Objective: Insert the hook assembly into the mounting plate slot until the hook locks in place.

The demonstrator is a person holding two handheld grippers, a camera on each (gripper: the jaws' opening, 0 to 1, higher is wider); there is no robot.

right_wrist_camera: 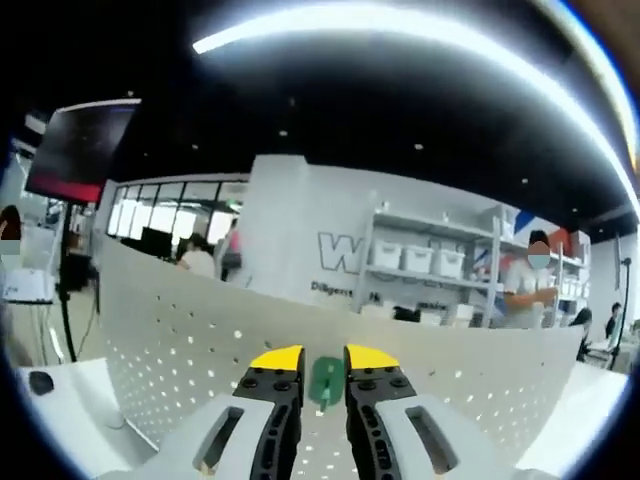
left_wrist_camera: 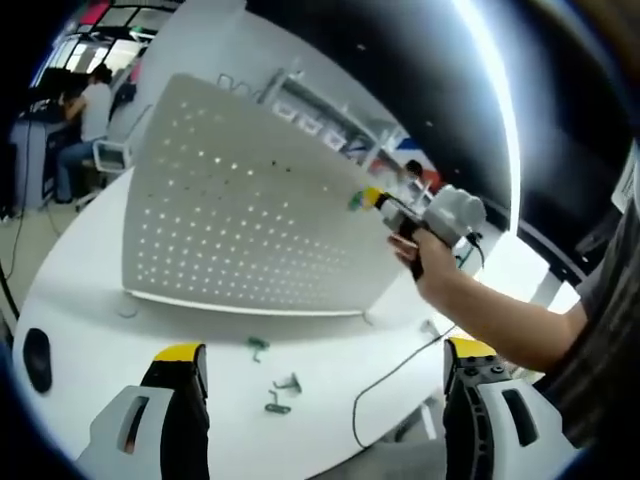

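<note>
- The white perforated metal mounting plate (left_wrist_camera: pixel 240 215) stands upright on the white round table (left_wrist_camera: pixel 90 290).
- The left gripper (left_wrist_camera: pixel 325 375) is released, jaws wide apart, holding nothing, hovering above the table.
- The right gripper (right_wrist_camera: pixel 322 372) is clenched on a small green hook (right_wrist_camera: pixel 326 380), pressed against the plate near its upper edge.
- Three more small green hooks (left_wrist_camera: pixel 274 380) lie on the table between the left jaws.

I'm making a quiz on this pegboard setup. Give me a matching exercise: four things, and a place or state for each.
Things:
1. green hook
2. white pegboard
3. spare hooks
4. left gripper

Place or state:
A. open, holding nothing
B. lying on the white table
C. standing upright
D. between the right gripper's jaws, at the pegboard

Pairs: 1-D, 2-C, 3-B, 4-A
</note>
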